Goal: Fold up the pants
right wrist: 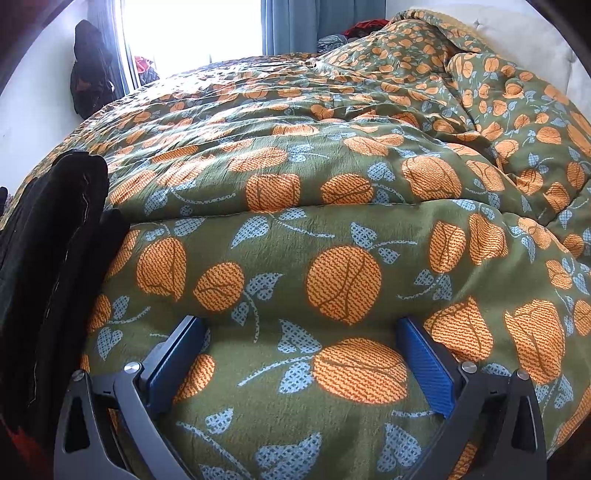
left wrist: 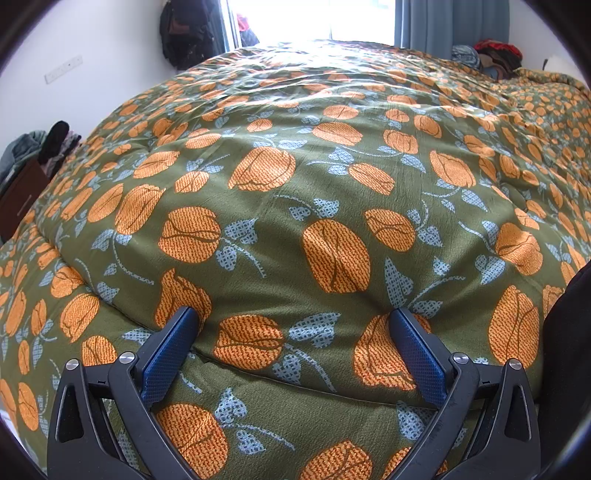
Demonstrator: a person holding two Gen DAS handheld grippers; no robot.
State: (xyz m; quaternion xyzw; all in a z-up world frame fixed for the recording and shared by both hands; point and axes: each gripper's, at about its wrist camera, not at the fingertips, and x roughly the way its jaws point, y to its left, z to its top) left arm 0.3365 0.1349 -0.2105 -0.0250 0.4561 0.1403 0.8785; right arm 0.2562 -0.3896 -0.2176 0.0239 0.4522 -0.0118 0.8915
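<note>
Both grippers, left gripper [left wrist: 291,314] & right gripper [right wrist: 301,323], are hovering wide, empty, over the duvet [left wrist: 295,192]; dark pants [right wrist: 51,240] are lying btw them at the bed's near edge, prob. awaiting pickup.

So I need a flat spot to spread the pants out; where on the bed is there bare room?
The green floral quilt is bare ahead of the left gripper, up to the window. Also bare before the right gripper. Crowded: the dark garment at its left, the bunched quilt far right.

Bright daylight from blown-out window [left wrist: 314,18], soft shadows, sharp focus, heavy fisheye bending, dark corners
</note>
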